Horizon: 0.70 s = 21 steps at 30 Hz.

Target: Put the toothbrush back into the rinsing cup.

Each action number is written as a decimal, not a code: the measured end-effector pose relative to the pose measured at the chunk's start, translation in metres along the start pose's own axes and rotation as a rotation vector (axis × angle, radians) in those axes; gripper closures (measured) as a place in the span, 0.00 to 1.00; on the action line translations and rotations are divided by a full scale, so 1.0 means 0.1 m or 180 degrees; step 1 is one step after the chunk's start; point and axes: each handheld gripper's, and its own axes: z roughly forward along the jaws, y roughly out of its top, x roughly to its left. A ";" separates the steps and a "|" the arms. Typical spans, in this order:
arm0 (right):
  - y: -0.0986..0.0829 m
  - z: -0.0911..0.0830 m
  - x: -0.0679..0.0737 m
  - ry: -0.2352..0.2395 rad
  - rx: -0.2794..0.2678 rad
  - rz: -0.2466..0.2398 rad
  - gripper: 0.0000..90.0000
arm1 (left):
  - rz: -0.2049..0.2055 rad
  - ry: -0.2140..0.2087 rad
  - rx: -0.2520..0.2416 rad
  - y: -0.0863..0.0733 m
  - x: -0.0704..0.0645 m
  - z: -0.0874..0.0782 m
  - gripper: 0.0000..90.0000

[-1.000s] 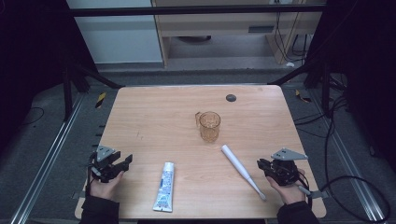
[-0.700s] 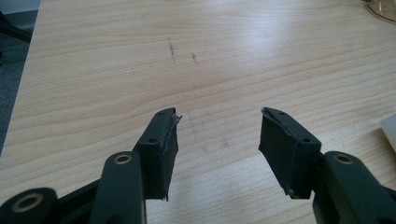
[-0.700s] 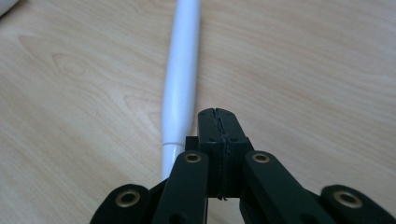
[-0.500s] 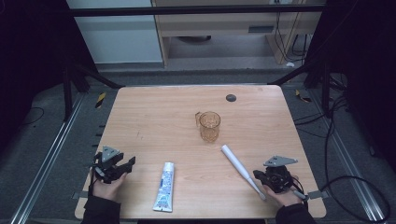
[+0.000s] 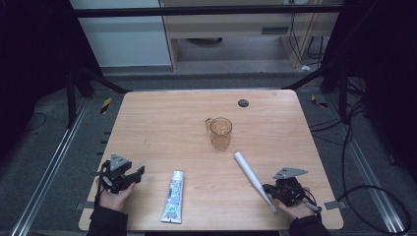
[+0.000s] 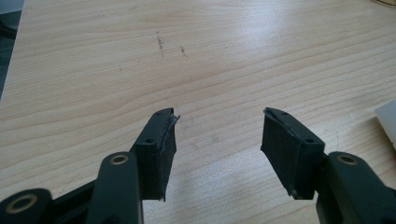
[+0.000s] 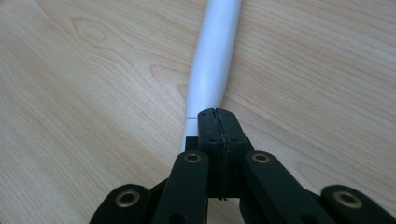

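Pale wood-grain table [image 5: 162, 123], smooth with a soft sheen; white toothbrush handle [image 7: 212, 70] of glossy plastic; amber cup [image 5: 220, 132] clear; right gripper [image 7: 218, 114] jaws matt black.

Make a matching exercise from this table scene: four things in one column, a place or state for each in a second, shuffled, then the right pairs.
Things:
1. amber glass mug
2. toothpaste tube
3. white electric toothbrush
4. left gripper

Places or states:
A. jaws wide apart over bare wood
B. lies flat between the two grippers, near the table's front edge
C. stands upright near the table's middle
D. lies slanted, its near end at the right gripper

Pairs: 1-C, 2-B, 3-D, 4-A
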 end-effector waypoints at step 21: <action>0.09 0.16 0.22 0.0251 -0.0009 -0.0091 1.00 | 0.0008 0.0034 0.0004 0.01 -0.01 0.01 0.44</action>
